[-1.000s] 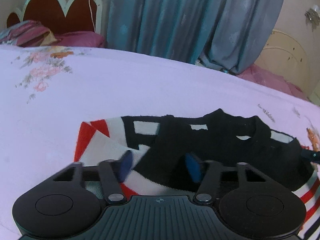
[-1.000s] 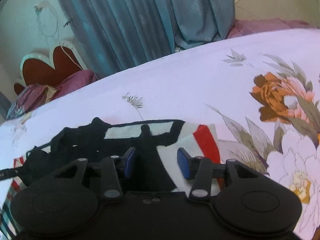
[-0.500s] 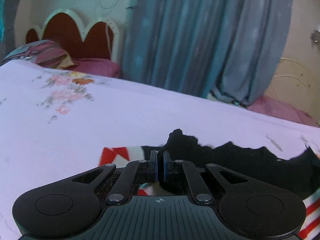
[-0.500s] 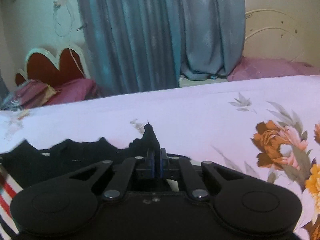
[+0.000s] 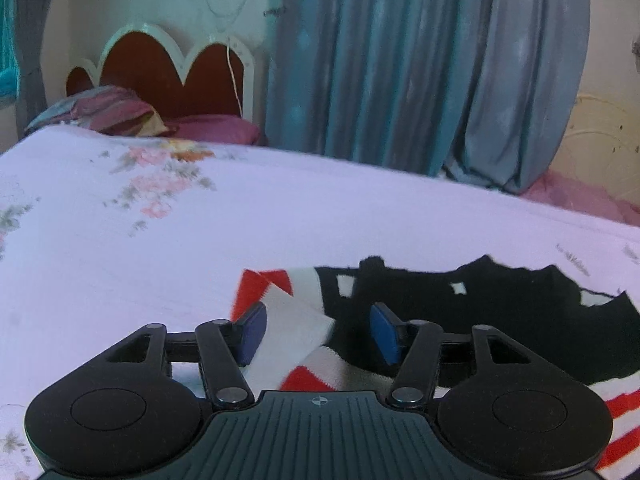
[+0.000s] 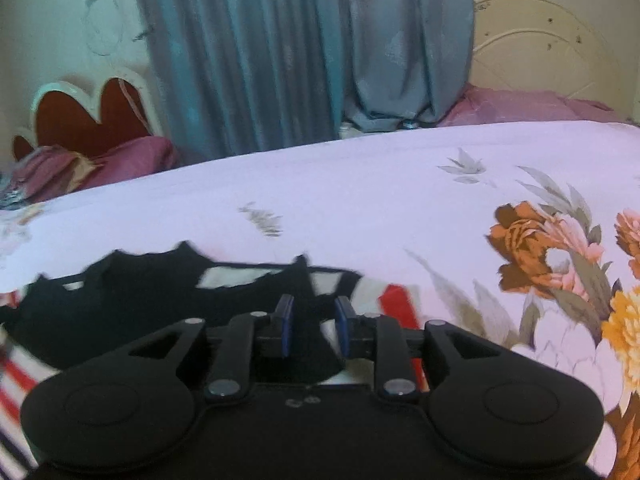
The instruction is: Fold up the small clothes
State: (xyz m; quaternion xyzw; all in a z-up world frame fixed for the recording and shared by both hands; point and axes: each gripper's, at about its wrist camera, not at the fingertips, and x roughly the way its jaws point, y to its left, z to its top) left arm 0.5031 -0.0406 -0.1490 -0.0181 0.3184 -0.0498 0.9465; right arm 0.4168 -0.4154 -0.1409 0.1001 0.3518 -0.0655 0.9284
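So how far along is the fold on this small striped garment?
Done: the garment's black part lies doubled over the red-and-white striped part on the floral bedsheet.
In hand: nothing. The left tool and right tool are both opening above the cloth, pads clear of it.
Left: striped fabric still sticks out beside the black layer, so another fold probably remains.

your bed's floral sheet [image 5: 280, 216] [image 6: 360, 184] carries a black, white and red striped garment [image 5: 500, 320] [image 6: 140, 300] lying flat, with maroon pillows [image 5: 216, 130] [image 6: 132, 156] resting at the headboard end.
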